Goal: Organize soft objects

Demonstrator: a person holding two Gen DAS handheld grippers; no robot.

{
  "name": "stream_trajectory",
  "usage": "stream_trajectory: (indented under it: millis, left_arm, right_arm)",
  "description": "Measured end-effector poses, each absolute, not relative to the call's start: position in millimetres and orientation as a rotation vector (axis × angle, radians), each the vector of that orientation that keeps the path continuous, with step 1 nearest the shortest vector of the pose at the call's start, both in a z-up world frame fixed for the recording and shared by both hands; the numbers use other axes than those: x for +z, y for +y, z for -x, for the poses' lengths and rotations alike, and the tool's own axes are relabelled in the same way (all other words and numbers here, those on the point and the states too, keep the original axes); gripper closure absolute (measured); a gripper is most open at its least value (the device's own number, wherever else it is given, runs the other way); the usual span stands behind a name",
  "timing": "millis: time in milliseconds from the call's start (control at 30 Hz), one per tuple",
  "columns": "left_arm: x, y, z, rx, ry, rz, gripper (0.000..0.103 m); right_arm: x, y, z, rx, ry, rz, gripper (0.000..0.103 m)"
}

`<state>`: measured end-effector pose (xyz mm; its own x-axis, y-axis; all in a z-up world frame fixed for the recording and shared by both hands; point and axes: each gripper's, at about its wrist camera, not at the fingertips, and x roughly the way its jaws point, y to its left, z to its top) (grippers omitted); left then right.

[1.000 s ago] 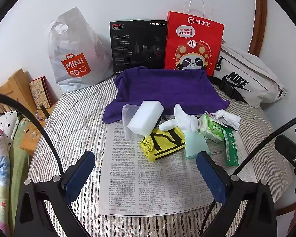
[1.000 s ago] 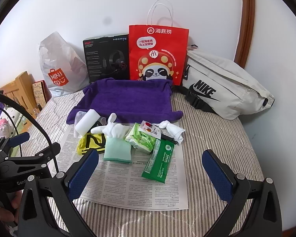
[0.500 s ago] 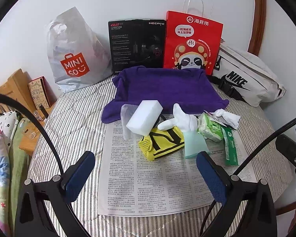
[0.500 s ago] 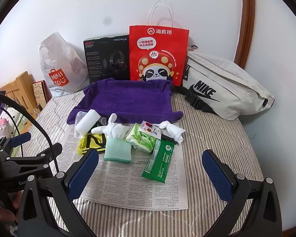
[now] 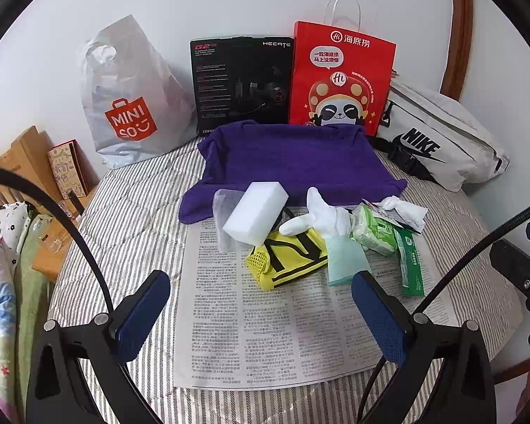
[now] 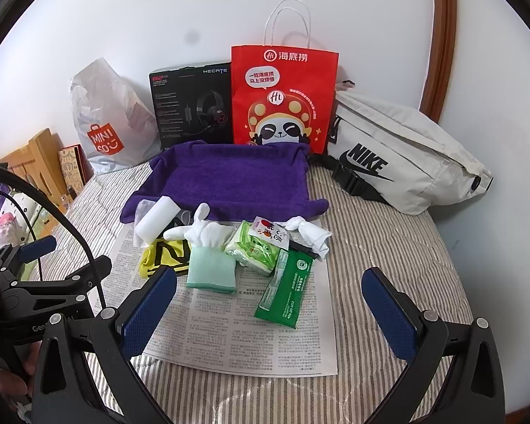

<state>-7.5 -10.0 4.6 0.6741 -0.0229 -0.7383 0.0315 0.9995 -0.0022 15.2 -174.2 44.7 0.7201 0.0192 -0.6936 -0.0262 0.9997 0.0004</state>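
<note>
A pile of soft things lies on a newspaper (image 5: 265,325) (image 6: 251,328): a white sponge block (image 5: 256,208) (image 6: 157,221), a yellow mesh cloth (image 5: 288,258) (image 6: 164,254), a white glove with a mint cuff (image 5: 330,226) (image 6: 212,247), a light green wipes pack (image 5: 374,228) (image 6: 252,251), a dark green tissue pack (image 5: 411,265) (image 6: 286,289) and knotted white socks (image 5: 406,210) (image 6: 311,233). Behind them spreads a purple towel (image 5: 293,159) (image 6: 226,180). My left gripper (image 5: 261,314) and right gripper (image 6: 270,311) hover open and empty in front of the pile.
A Miniso plastic bag (image 5: 127,106), a black headset box (image 5: 240,81), a red paper bag (image 5: 339,81) and a white Nike waist bag (image 5: 438,141) line the wall. Wooden furniture (image 5: 21,162) and patterned bedding (image 5: 0,282) sit left of the striped quilt (image 5: 123,219).
Both views have barely shifted; the left view slid slightly so the pile sits a little left and higher. Nothing was grasped or moved.
</note>
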Motion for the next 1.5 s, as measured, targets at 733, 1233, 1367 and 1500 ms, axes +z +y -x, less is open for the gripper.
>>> stream_trajectory:
  millis: [733, 1233, 1367, 1500]
  left_arm:
    - [-30.0, 24.3, -52.4, -0.108, 0.885, 0.08, 0.0]
    - [-78.0, 20.3, -138.6, -0.255, 0.952, 0.042, 0.004]
    - [-88.4, 18.0, -152.1, -0.306, 0.983, 0.028, 0.018]
    - [-98.0, 12.0, -158.0, -0.354, 1.015, 0.012, 0.039]
  right_arm:
    - [0.2, -190.3, -66.5, 0.061, 0.871, -0.032, 0.0]
    - [-62.1, -197.5, -119.4, 0.025, 1.039, -0.029, 0.0]
    - [-70.6, -197.9, -128.2, 0.028, 1.061, -0.023, 0.0]
    - [-72.5, -197.5, -133.3, 0.024, 1.066, -0.004, 0.0]
